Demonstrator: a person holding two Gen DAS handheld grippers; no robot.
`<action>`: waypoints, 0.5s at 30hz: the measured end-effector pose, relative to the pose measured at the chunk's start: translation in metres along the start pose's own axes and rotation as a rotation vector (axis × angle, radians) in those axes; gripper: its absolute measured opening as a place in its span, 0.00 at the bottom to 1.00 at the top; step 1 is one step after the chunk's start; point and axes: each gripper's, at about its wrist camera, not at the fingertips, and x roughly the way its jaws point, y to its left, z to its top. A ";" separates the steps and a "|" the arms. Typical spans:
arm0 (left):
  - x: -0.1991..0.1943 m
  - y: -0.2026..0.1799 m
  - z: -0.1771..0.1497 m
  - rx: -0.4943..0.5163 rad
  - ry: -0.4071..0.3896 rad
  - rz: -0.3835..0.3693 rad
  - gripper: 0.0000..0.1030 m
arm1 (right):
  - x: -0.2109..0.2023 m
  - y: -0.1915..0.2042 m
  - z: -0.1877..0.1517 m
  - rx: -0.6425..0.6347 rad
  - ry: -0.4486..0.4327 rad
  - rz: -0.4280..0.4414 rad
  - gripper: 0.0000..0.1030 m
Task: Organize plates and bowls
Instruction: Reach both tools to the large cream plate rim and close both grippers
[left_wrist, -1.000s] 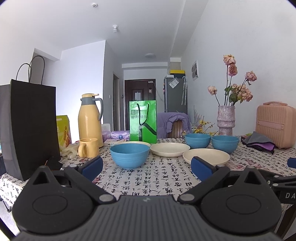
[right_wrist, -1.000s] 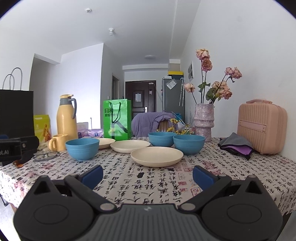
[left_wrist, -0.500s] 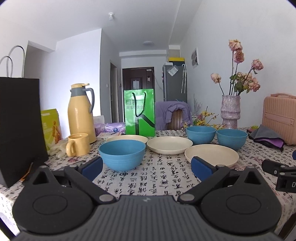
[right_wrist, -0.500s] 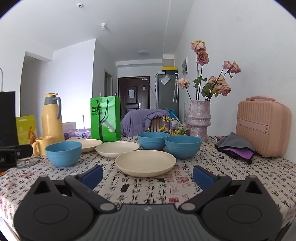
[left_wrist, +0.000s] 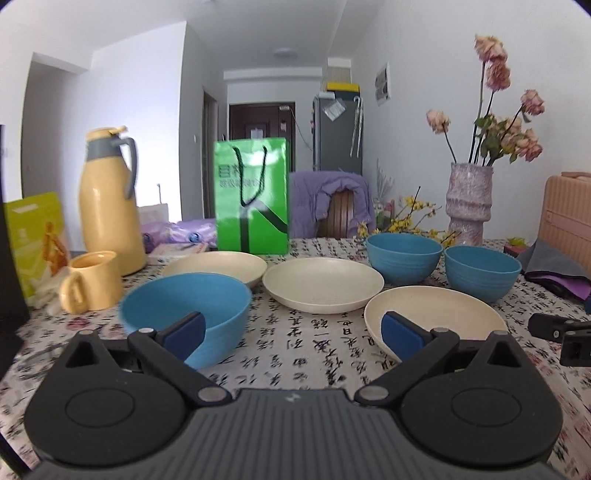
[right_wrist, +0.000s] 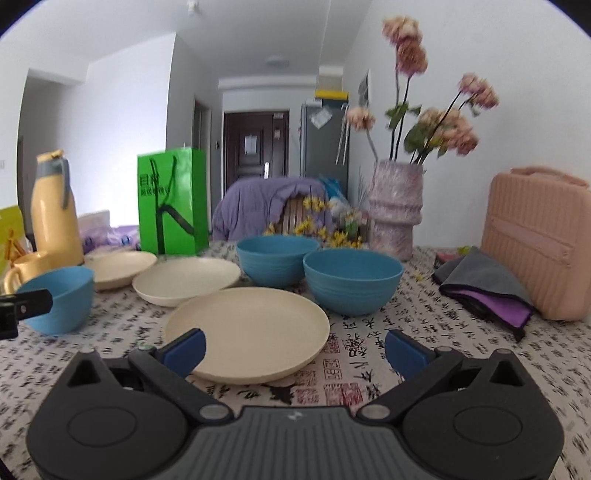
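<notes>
Three blue bowls and three cream plates sit on a table with a patterned cloth. In the left wrist view my left gripper (left_wrist: 293, 334) is open and empty, its left pad in front of the near blue bowl (left_wrist: 184, 306); a cream plate (left_wrist: 436, 317) lies to the right, another plate (left_wrist: 323, 282) and a third plate (left_wrist: 214, 267) lie behind, with two blue bowls (left_wrist: 404, 254) (left_wrist: 482, 271) at the back right. In the right wrist view my right gripper (right_wrist: 295, 349) is open and empty just before the nearest cream plate (right_wrist: 247, 328), with two blue bowls (right_wrist: 352, 278) (right_wrist: 277, 258) behind it.
A yellow mug (left_wrist: 92, 278), yellow thermos (left_wrist: 110, 203) and green paper bag (left_wrist: 251, 195) stand at the back left. A vase with flowers (right_wrist: 395, 210), folded cloths (right_wrist: 484, 291) and a pink case (right_wrist: 535, 243) stand at the right.
Both grippers have moved forward over the table and sit closer to the dishes. The bowls and plates have not moved.
</notes>
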 end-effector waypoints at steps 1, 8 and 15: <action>0.010 -0.002 0.002 -0.001 0.012 -0.004 1.00 | 0.011 -0.003 0.003 0.004 0.018 0.009 1.00; 0.079 -0.022 0.008 0.007 0.137 -0.062 1.00 | 0.085 -0.028 0.017 0.030 0.110 0.029 1.00; 0.137 -0.040 0.004 0.001 0.254 -0.104 0.93 | 0.137 -0.032 0.013 0.017 0.222 0.102 1.00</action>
